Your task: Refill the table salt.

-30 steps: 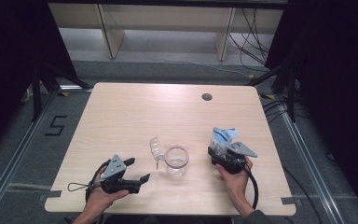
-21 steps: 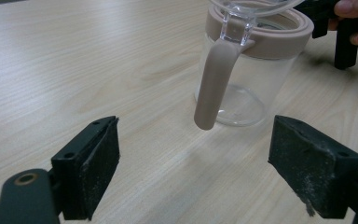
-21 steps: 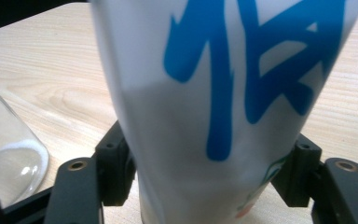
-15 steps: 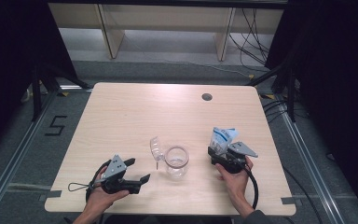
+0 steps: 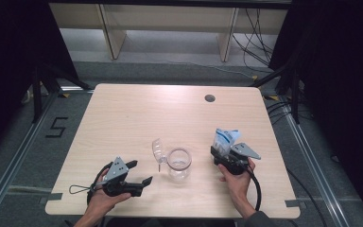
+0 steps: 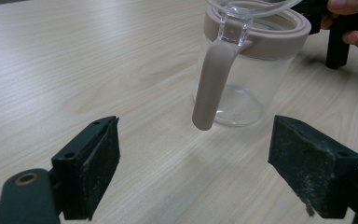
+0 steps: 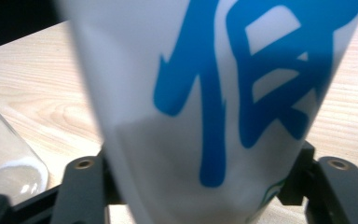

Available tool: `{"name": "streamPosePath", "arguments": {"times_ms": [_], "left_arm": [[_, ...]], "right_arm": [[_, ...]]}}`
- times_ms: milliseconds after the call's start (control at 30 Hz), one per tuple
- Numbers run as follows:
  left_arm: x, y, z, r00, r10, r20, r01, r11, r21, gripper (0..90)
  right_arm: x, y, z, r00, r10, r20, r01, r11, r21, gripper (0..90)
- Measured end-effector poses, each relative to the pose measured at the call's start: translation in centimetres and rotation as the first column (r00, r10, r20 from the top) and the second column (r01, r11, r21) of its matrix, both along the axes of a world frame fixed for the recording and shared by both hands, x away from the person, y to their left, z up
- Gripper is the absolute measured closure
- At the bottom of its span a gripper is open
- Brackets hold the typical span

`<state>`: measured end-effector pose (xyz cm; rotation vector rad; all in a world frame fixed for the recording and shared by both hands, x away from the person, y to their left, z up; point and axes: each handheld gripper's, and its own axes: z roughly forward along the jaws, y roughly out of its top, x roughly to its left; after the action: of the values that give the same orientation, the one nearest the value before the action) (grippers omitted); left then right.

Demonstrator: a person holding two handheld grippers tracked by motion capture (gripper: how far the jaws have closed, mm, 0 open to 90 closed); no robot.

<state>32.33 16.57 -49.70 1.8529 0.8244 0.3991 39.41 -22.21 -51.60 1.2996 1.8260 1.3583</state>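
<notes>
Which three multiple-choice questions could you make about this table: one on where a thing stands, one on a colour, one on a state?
1. Where is the glass jar?
A. Between the two grippers
B. At the table's far edge
C. On the floor

2. What colour is the print on the white bag?
A. Red
B. Blue
C. Green

3. How is the left gripper?
A. Shut on the jar
C. Shut on the bag
B. Open, holding nothing

Answers: 1 A, the high view shows the jar between both hands. 2 B, the right gripper view shows blue print. 3 B, the left gripper view shows jaws wide apart, jar ahead of them.
</notes>
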Motion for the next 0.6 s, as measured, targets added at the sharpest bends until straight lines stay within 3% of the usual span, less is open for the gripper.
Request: {"name": "streamPosePath", "arguments": {"times_ms": [67, 133, 233, 267, 300, 600], "left_arm": [[-0.06, -0.03, 0.03, 0.9999, 0.009, -0.005, -0.009, 1.0, -0.003, 16.0], [-0.03, -0.03, -0.01, 1.0, 0.006, -0.007, -0.006, 0.9999, -0.009, 16.0], [-0.07, -0.01, 0.04, 1.0, 0.007, -0.004, -0.007, 1.0, -0.003, 16.1], [-0.09, -0.04, 0.02, 0.9999, 0.011, -0.008, -0.011, 0.9999, -0.006, 16.1], [-0.04, 0.01, 0.05, 1.0, 0.004, 0.0, -0.004, 1.0, 0.003, 16.2], [-0.07, 0.06, 0.08, 0.9999, 0.012, 0.0, -0.012, 0.9999, -0.007, 16.5]], "right_arm": [[-0.01, 0.0, 0.01, 0.9999, -0.006, 0.008, 0.006, 1.0, -0.001, 41.6], [-0.15, 0.19, 0.12, 0.9998, -0.008, -0.018, 0.009, 1.0, 0.008, 42.5], [0.01, -0.11, 0.27, 0.9999, 0.011, 0.006, -0.011, 0.998, -0.058, 43.2], [0.1, -0.07, 0.26, 0.9996, 0.027, 0.008, -0.026, 0.998, -0.052, 43.4], [-0.05, 0.22, 0.21, 1.0, -0.005, 0.002, 0.005, 1.0, -0.025, 43.5], [0.01, 0.08, 0.63, 0.9997, 0.023, 0.001, -0.023, 0.996, -0.085, 44.3]]}}
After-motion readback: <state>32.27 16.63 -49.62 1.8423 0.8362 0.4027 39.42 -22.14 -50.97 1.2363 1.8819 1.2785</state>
